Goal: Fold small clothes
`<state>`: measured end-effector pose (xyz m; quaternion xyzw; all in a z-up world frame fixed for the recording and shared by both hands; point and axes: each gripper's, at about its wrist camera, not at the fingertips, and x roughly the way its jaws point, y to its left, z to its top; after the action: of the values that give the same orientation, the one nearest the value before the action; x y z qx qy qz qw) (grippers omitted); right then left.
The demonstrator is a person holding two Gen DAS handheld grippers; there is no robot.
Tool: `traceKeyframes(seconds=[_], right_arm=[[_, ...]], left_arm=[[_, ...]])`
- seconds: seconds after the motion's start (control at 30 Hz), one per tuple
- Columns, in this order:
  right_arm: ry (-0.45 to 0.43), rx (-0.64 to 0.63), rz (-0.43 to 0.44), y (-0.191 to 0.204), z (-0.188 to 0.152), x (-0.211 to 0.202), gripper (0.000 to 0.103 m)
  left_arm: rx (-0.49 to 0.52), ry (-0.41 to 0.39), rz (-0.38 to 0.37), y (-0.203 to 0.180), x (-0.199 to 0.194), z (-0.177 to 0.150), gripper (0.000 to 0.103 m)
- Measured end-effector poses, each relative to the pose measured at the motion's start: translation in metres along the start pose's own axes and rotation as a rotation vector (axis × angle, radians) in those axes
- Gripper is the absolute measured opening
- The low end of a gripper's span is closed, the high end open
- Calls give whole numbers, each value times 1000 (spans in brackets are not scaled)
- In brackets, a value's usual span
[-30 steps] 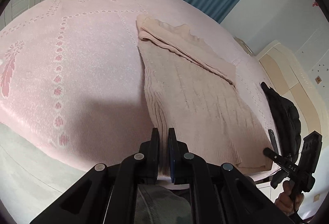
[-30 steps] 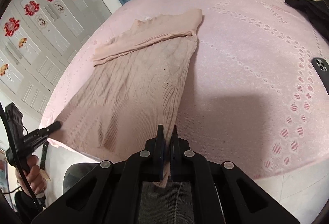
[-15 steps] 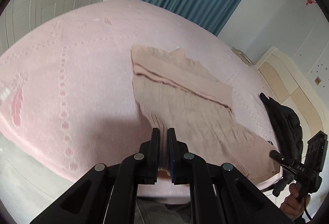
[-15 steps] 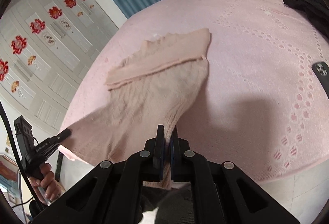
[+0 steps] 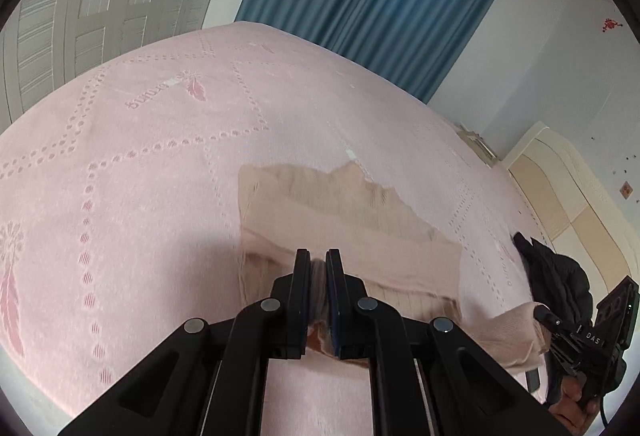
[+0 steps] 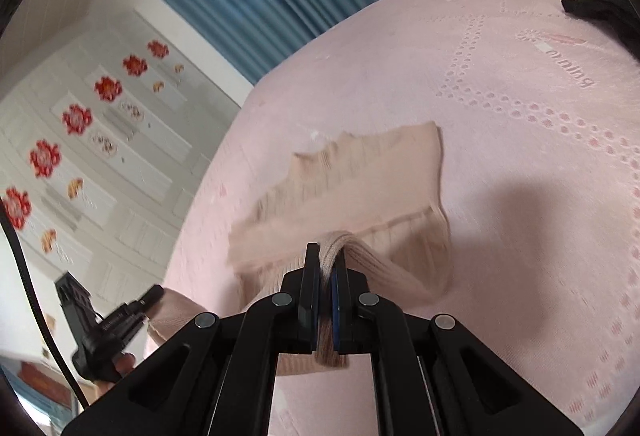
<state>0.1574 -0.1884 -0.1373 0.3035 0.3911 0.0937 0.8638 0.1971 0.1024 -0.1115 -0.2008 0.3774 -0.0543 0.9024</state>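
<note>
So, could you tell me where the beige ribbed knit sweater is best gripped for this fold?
At the two hem corners, from the near bed edge. The left gripper and right gripper are each shut on one corner of the beige ribbed knit sweater, and the collar end lies flat on the pink bedspread, anchoring it.

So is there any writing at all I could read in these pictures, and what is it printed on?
"DAS": white letters on the black body of the right gripper, seen from the left wrist camera.
Woven word on the pink bedspread, beside a feather motif: it appears upside down and I cannot read it with confidence.
White print on the left gripper, seen from the right wrist camera: too blurred to read.
The beige sweater shows no text.
</note>
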Motion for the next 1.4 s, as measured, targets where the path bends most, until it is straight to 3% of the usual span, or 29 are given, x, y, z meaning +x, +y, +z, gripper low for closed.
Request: traceKeyframes(seconds=[0.37,0.67,0.7,0.77,0.8,0.93,0.97,1.17,1.3,1.33,1.37,1.4], right_arm=[[19,136,23,-35,72,100,4],[30,175,22,-58,107,167,6],[31,173,31,-60,112,172,13],[36,132,35,-61,117,180,30],[33,96,25,-59,117,180,39],[4,-37,-80,-51,106,175,39],[6,-57,-94,-51,101,175,39],[51,-135,-204,-52,89,191,39],[86,-193,-290,-53,85,211,38],[98,-205,-310,-54,84,217,28],[112,-221,-327,-54,82,223,19],[122,-235,-326,-54,81,226,6]], left_arm=[[-49,20,9,9,113,56,8],[-36,21,0,0,172,84,9],[-47,25,-13,2,177,87,12],[-60,40,5,4,182,90,32],[-67,45,6,6,182,90,36],[-34,57,-3,9,180,78,59],[-16,60,0,10,179,72,60],[31,120,16,4,198,61,60],[91,134,111,-5,217,57,54],[93,135,128,-5,222,57,43],[93,138,136,-4,224,56,23],[93,147,145,-3,229,56,9]])
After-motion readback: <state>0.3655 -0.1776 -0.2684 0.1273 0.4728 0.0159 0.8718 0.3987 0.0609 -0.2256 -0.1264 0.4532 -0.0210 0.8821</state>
